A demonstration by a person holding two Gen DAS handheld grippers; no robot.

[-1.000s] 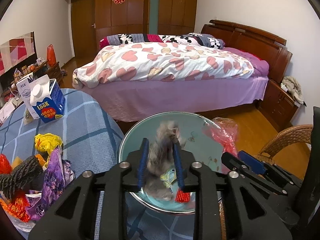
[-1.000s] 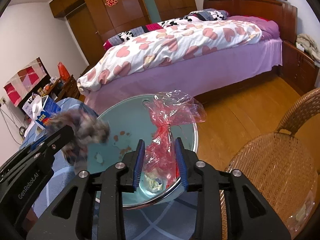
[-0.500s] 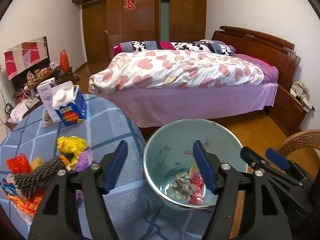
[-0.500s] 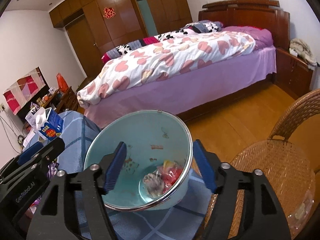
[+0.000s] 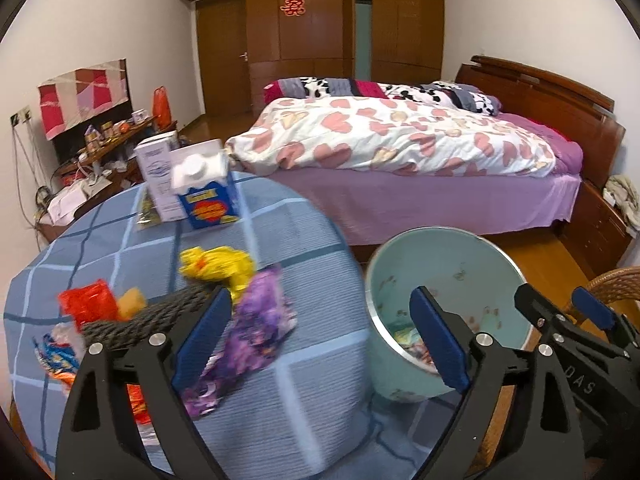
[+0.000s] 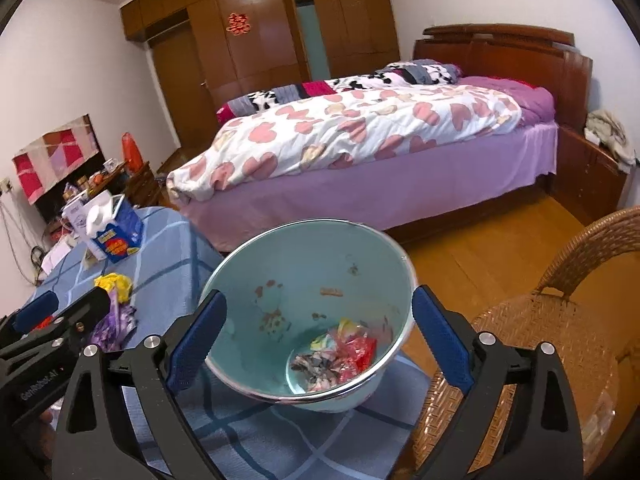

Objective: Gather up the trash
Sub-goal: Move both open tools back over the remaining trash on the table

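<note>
A pale blue bowl-shaped bin (image 6: 312, 264) stands tilted at the table's edge, with grey fluff, a red wrapper and other scraps (image 6: 336, 356) at its bottom. My right gripper (image 6: 320, 312) hovers in front of the bin, its jaws opening with nothing held. My left gripper (image 5: 320, 320) is also opening and empty, above the blue checked tablecloth (image 5: 280, 232) left of the bin (image 5: 448, 264). Under its left finger lie a purple wrapper (image 5: 256, 328), a yellow wrapper (image 5: 216, 266), a red wrapper (image 5: 86, 302) and a dark knitted piece (image 5: 140, 320).
Two cartons (image 5: 206, 192) stand at the table's far side. A wicker chair (image 6: 540, 340) sits right of the table, close to the right gripper. Beyond are wooden floor, a bed (image 6: 360, 140) and a cluttered sideboard (image 5: 100, 148).
Both grippers opened: the grey fluff and the red plastic bag dropped into the bin. Both then drew back, and the left one swung left toward the wrappers on the table.
</note>
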